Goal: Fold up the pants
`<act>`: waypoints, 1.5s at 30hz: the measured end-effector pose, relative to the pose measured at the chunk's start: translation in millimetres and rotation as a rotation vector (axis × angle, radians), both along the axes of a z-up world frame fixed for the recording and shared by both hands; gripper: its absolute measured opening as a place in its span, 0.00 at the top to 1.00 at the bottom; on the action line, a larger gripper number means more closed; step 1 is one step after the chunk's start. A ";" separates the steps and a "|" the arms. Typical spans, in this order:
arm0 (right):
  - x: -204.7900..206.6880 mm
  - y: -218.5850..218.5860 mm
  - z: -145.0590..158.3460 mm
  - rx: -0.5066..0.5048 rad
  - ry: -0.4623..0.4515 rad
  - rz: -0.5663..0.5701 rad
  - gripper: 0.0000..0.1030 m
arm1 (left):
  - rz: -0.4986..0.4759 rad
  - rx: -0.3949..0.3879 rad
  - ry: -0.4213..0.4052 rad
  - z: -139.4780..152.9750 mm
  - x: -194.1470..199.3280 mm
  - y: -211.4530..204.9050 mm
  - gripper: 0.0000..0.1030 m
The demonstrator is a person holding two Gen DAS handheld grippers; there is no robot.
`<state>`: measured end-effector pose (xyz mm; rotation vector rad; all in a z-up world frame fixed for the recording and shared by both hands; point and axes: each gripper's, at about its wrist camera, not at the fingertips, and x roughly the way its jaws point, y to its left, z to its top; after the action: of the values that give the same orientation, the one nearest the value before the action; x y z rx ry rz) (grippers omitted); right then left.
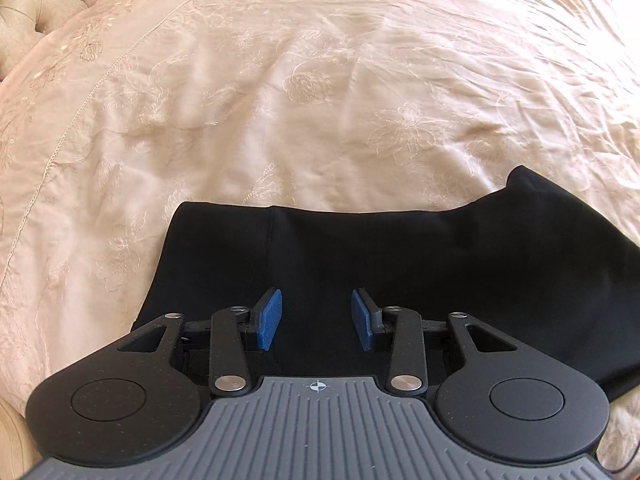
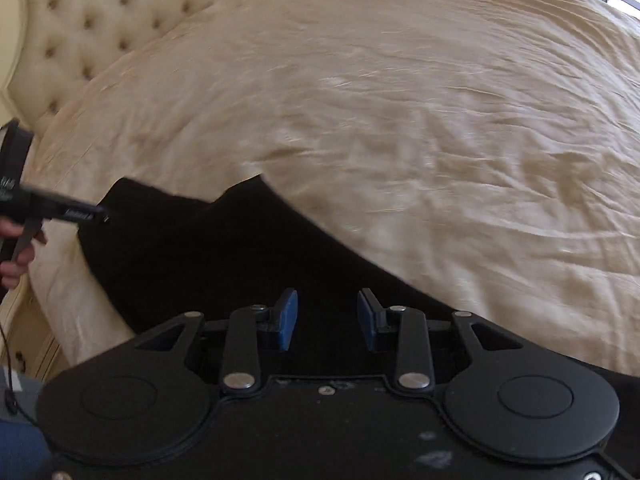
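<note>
Black pants (image 1: 400,248) lie folded flat on a cream bedspread (image 1: 280,100), near its front edge. My left gripper (image 1: 316,312) hovers above them, its blue pads apart with nothing between them. In the right wrist view the same pants (image 2: 208,248) stretch from the lower middle toward the left. My right gripper (image 2: 327,316) hangs over their near part, open and empty. The left gripper (image 2: 60,210) shows at the left edge over the pants' far end, held by a person's hand (image 2: 16,252).
A tufted cream headboard (image 2: 92,28) borders the bed at the far left. The bedspread (image 2: 400,120) is wrinkled and embroidered with flowers. The bed's edge (image 2: 52,320) drops off at the lower left, beside a cream bed frame.
</note>
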<state>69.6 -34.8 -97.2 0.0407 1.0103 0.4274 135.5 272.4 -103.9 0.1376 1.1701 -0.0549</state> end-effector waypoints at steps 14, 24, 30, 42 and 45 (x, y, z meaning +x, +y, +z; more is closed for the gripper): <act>-24.8 137.6 -44.7 -0.282 -0.044 0.488 0.67 | -0.041 -0.056 0.086 -11.8 -9.2 -1.6 0.64; -23.5 133.3 -30.8 -0.135 0.073 0.436 0.97 | -0.115 -0.077 0.055 -3.8 3.0 -16.2 0.63; -16.2 138.4 -41.5 -0.146 0.115 0.377 0.91 | -0.209 -0.046 0.086 -26.1 11.2 -32.9 0.63; 78.6 73.7 8.2 0.046 0.018 -0.031 0.51 | -0.244 -0.035 0.115 -55.8 0.5 -17.6 0.61; 108.2 79.2 -10.2 0.021 0.062 -0.029 0.50 | -0.246 -0.024 0.111 -55.9 -0.5 -20.0 0.61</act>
<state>177.8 44.4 -107.4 0.0876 1.0655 0.4125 135.0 252.4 -159.7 0.2594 1.2578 -0.2961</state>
